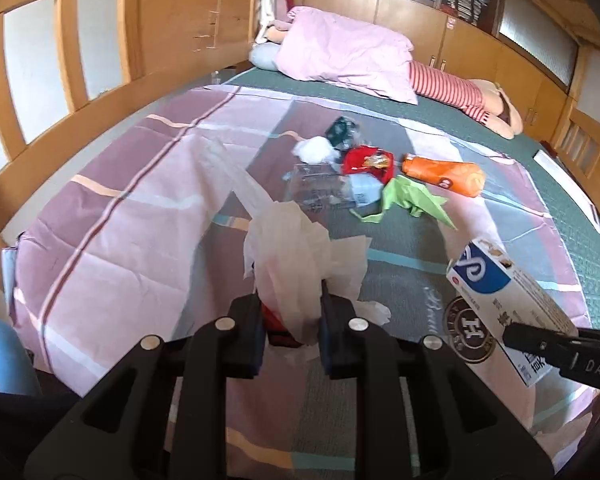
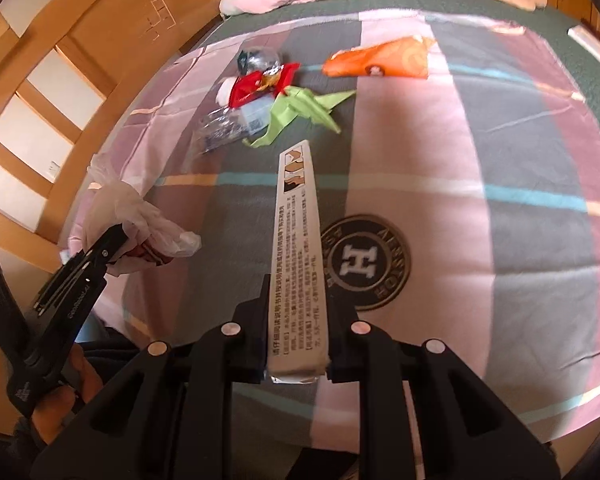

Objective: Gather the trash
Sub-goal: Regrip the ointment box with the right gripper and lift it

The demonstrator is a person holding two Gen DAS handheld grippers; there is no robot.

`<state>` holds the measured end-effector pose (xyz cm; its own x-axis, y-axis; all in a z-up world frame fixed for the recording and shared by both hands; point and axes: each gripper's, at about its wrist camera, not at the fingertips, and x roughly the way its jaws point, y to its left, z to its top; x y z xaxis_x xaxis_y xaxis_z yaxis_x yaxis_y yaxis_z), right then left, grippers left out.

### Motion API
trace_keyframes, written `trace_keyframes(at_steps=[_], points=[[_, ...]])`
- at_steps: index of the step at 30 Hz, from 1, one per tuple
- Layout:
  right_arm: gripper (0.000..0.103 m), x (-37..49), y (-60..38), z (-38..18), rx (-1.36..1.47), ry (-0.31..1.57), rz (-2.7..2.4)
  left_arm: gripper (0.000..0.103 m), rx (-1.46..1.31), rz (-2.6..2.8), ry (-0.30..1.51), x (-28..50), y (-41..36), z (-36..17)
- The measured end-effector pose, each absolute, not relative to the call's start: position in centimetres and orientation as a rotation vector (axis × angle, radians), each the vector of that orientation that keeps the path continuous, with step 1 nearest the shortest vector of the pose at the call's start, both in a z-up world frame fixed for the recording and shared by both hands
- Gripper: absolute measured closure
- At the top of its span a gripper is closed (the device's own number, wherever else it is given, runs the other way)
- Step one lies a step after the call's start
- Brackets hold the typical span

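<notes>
My left gripper (image 1: 291,312) is shut on a white plastic bag (image 1: 292,256) with something red inside, held above the bed; it also shows in the right wrist view (image 2: 140,224). My right gripper (image 2: 298,320) is shut on a long white and blue carton (image 2: 298,248), seen at the right in the left wrist view (image 1: 508,304). A pile of trash lies ahead on the sheet: a red wrapper (image 1: 366,162), an orange pouch (image 1: 444,174), green paper (image 1: 412,200), a clear plastic bag (image 1: 320,188), a white wad (image 1: 314,150) and a dark wrapper (image 1: 340,130).
The striped pink and grey sheet (image 1: 140,208) covers a green mat (image 1: 560,184). A pink pillow (image 1: 340,52) and a striped plush toy (image 1: 460,92) lie at the far end. A wooden bed rail (image 1: 80,112) runs along the left.
</notes>
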<state>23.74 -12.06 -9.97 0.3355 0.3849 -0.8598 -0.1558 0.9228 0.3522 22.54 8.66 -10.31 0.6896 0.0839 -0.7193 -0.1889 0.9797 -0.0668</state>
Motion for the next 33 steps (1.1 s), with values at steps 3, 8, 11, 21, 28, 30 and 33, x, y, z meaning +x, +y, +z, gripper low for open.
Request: trace_keyframes(at_steps=[3,8,11,21,28,30,33], points=[[0.082,23.8,-11.8,-10.6,0.259,1.208,0.372,0.081,-0.123,0.211,0.816,22.5,9.4,-10.7],[0.082,24.2,-11.7,-12.0,0.314,1.268,0.384,0.081,-0.110,0.252,0.862,22.9,10.0,-11.4],[0.082,24.3,-11.8,-12.6,0.292,1.288,0.345,0.081,-0.102,0.245,0.861,22.9,9.9,-11.4],[0.082,24.0,-10.9,-12.9,0.175,1.267,0.275,0.081,-0.122,0.221,0.865,22.8,9.6,-11.4],[0.082,23.8,-9.0,-13.6,0.138,1.293,0.293,0.081,-0.171,0.230,0.898,23.0,10.3,-11.9],[0.080,23.6,-8.5,-13.8,0.136,1.299,0.307,0.081,-0.176,0.231,0.902,23.0,10.4,-12.0],[0.072,23.5,-8.0,-14.0,0.135,1.305,0.321,0.081,-0.177,0.230,0.903,23.0,10.3,-12.0]])
